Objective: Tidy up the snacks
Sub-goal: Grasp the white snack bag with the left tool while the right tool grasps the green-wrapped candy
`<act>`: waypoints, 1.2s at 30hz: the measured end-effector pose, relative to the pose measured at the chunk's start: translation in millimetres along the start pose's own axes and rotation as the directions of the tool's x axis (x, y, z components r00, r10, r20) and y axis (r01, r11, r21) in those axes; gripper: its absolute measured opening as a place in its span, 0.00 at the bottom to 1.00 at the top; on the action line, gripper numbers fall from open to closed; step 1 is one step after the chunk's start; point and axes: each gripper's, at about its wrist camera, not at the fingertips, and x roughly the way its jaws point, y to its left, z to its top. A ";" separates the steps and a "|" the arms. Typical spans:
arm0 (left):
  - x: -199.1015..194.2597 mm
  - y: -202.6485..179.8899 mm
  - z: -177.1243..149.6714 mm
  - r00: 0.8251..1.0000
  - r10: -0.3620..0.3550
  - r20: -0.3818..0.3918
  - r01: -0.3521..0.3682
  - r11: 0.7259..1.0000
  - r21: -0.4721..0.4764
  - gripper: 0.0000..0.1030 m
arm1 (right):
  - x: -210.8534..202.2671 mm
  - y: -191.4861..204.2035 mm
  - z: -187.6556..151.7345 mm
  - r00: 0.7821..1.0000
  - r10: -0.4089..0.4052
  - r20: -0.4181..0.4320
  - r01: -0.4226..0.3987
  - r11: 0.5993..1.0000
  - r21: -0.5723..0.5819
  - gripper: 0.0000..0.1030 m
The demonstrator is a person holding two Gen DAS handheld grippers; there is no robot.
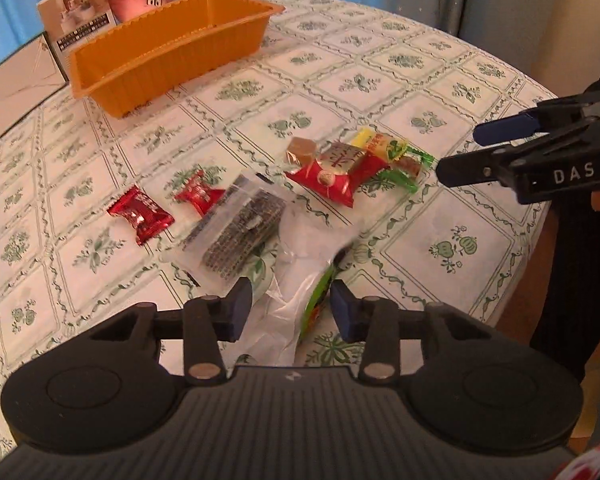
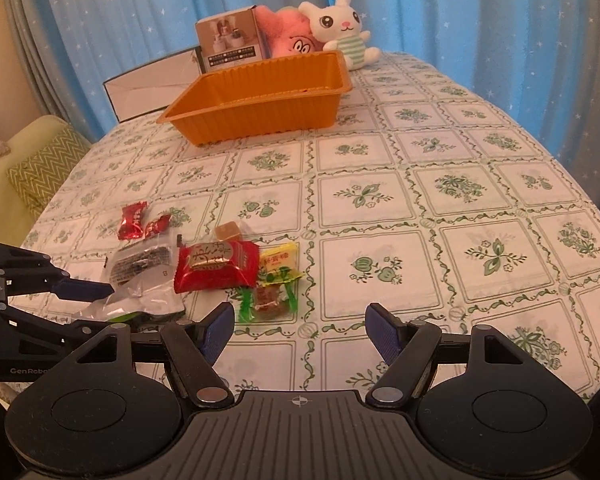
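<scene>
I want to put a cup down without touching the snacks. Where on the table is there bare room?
Free: the wide cloth right of the snack pile, out to the table edge, and the strip between the snacks and the orange tray. Crowded: the near left, where packets overlap under the left hand-held gripper, and behind the tray, with a box and plush toys.

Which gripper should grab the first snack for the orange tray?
Left. The left gripper already straddles the clear-and-green packet; the right gripper hangs open over bare tablecloth.
</scene>
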 end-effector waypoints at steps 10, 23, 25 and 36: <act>-0.3 -3.1 0.1 1.000 -0.023 0.007 0.023 0.995 -0.096 0.25 | 9.1 6.2 2.2 1.000 0.013 0.000 -0.013 1.000 -0.022 0.71; -21.4 -14.0 -6.6 0.997 0.019 0.072 0.001 0.963 -0.270 0.25 | 32.7 19.1 0.5 1.000 0.015 -0.010 -0.016 0.993 -0.115 0.54; -20.9 -14.3 -7.2 0.997 0.028 0.074 -0.006 0.958 -0.287 0.25 | 37.6 20.9 -1.3 1.000 0.004 -0.017 -0.006 0.991 -0.133 0.52; -23.5 -13.6 -9.9 0.996 0.054 0.076 -0.024 0.934 -0.355 0.25 | 35.2 25.7 -6.0 1.000 -0.012 -0.014 0.009 0.983 -0.183 0.25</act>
